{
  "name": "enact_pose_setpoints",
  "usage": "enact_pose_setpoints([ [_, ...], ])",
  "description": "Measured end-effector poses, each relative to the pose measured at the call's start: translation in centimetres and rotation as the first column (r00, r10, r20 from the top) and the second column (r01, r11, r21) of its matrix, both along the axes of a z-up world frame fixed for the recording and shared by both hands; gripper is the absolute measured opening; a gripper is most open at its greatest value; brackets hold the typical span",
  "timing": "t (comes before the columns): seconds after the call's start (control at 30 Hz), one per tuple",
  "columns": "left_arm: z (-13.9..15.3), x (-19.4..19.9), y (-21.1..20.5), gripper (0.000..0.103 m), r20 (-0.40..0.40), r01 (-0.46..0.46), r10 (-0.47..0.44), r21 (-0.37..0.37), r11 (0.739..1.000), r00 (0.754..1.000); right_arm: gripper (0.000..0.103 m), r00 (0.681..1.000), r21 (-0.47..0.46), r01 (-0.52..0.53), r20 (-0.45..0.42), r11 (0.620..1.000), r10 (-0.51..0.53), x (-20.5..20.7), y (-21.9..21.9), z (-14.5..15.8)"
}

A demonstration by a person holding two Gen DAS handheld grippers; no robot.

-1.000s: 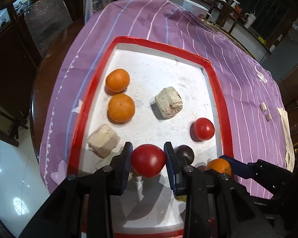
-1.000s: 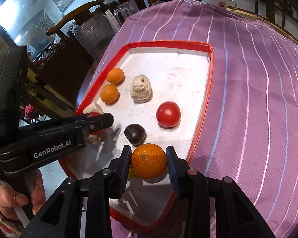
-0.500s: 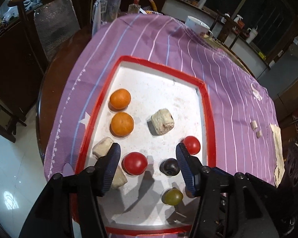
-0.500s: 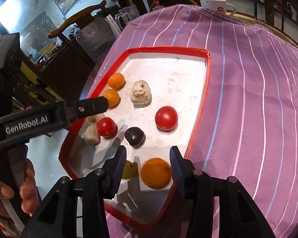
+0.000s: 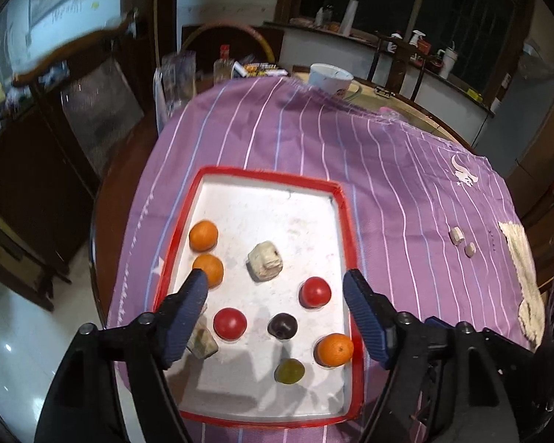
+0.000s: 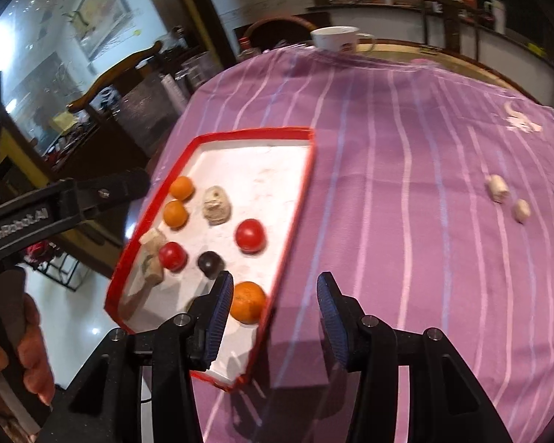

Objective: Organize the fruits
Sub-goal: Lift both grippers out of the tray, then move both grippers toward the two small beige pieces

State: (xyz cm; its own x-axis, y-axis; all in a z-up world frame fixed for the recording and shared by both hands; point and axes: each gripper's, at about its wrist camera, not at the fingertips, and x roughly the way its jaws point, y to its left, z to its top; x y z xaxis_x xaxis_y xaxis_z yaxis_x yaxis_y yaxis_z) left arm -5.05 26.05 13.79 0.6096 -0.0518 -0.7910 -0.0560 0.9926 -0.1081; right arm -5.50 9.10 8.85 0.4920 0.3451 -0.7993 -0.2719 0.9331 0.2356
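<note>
Left wrist view: the left gripper point(image 5: 275, 312) is held with jaws wide apart, nothing between them. A red-rimmed tray point(image 5: 345, 229) is seen on a purple striped cloth point(image 5: 406, 170). Inside the tray, two oranges point(image 5: 203, 235) point(image 5: 209, 269) are recorded at 10 o'clock, a pale chunk point(image 5: 264, 261) near centre, a red fruit point(image 5: 315, 292) at 3 o'clock, a second red fruit point(image 5: 229, 323) at 7 o'clock, and a dark fruit point(image 5: 282, 326) between them, slightly nearer. A third orange point(image 5: 334, 349) lies at 5 o'clock against the rim, and a green fruit point(image 5: 289, 371), seen only here, at 6 o'clock. A beige piece point(image 5: 202, 341) is partly hidden behind the left finger. Two small pale bits point(image 5: 457, 236) and a white mug point(image 5: 329, 78) are noted on the table beyond.

Right wrist view: the right gripper point(image 6: 273, 315) is likewise spread wide and empty, above the tray's right rim point(image 6: 295, 214). The third orange point(image 6: 247, 302) sits just beside the left fingertip point(image 6: 219, 310). Shown only here: two beige pieces point(image 6: 152, 254) at the tray's 8 o'clock, and the left gripper's body point(image 6: 55, 214) at 9 o'clock, held by a hand point(image 6: 14, 354). The frame is motion-blurred.
</note>
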Motion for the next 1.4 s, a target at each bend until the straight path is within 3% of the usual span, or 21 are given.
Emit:
enact_pose_setpoints([
  [0.1,1.0,-0.6,-1.0,0.079,0.024,0.01,-0.011,0.039,0.999,1.0,0.052,0.999,-0.025,0.032,0.018,0.999,-0.032,-0.7,-0.8,0.4],
  [0.6,1.5,-2.3,-2.8,0.081,0.034,0.056,-0.055,-0.018,0.998,0.998,0.052,0.989,-0.069,0.143,0.058,0.987,-0.139,-2.0,-4.2,2.3],
  [0.9,1.2,-3.0,-4.2,0.081,0.022,0.053,-0.052,-0.017,0.998,0.998,0.052,0.993,-0.101,0.111,0.06,0.989,-0.105,-2.8,-4.1,2.1],
  [1.1,0.6,-4.2,-5.3,0.081,0.01,0.061,-0.061,0.063,0.996,0.998,0.052,0.995,-0.093,0.091,0.038,0.991,-0.088,-2.4,-3.7,1.5],
  [1.4,-0.4,-4.5,-4.8,0.081,-0.038,0.026,-0.023,0.065,0.998,0.999,0.052,1.0,-0.105,0.025,0.017,0.994,-0.024,-2.4,-2.3,0.9],
])
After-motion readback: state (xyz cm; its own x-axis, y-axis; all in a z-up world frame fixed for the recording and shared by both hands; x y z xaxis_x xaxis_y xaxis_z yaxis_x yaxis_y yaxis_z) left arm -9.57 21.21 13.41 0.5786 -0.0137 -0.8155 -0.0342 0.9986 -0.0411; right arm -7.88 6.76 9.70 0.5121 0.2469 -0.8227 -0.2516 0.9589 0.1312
